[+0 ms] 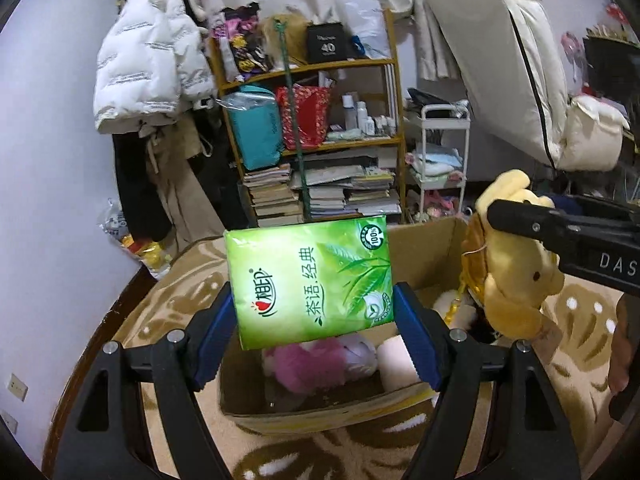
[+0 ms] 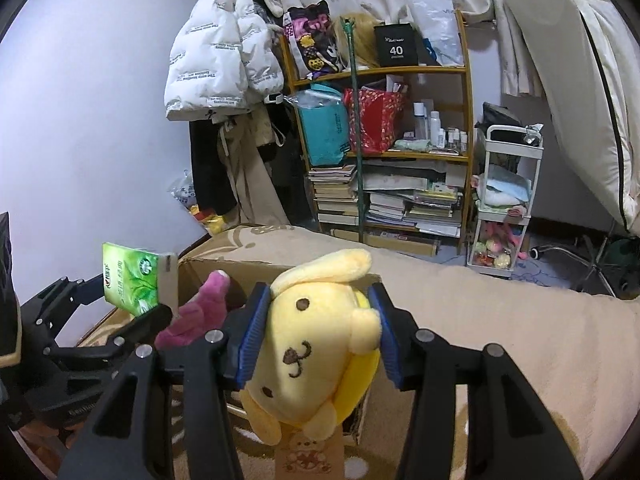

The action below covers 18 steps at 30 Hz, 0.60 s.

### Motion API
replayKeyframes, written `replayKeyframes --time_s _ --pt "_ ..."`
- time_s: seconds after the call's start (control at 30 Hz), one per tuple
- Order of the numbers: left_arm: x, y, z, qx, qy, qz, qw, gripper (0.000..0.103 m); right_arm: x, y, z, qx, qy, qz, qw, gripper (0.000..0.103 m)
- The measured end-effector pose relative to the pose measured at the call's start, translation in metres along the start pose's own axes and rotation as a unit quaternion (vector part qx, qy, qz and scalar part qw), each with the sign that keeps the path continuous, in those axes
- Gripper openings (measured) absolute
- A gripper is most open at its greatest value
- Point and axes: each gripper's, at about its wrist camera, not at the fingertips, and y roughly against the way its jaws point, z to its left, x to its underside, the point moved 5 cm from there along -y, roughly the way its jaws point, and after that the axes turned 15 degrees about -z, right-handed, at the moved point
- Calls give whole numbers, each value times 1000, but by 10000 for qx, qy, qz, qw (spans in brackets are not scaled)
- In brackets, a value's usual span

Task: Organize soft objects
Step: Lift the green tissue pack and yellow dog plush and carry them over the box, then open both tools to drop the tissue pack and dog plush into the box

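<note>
Tissue pack (image 1: pixel 310 280) sat clamped in the left gripper (image 1: pixel 314 336), above the cardboard box (image 1: pixel 424 256) holding a pink plush (image 1: pixel 308 364). Beside it, the right gripper (image 2: pixel 318 332) pinched a yellow dog plush (image 2: pixel 316 344) over the box rim.

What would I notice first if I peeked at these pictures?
Probably the yellow plush dog, squeezed between the right gripper and hanging over the cardboard box. Next, the bright green tissue pack, held upright in the left gripper above the same box, where a pink plush toy already lies.
</note>
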Motion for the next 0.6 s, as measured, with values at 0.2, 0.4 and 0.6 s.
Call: replayKeyframes --time_s 0.2,0.4,0.6 --pt "7 -8 -15 171 -143 139 9997 76 9 -7 -6 -50 -150 96 9998 55" --pt "12 0 -12 26 -217 48 9998 91 10 -9 -10 -121 -243 116 9996 56" --pt "14 8 5 -163 6 146 9998 95 9 -8 -7 -231 -304 164 9991 59"
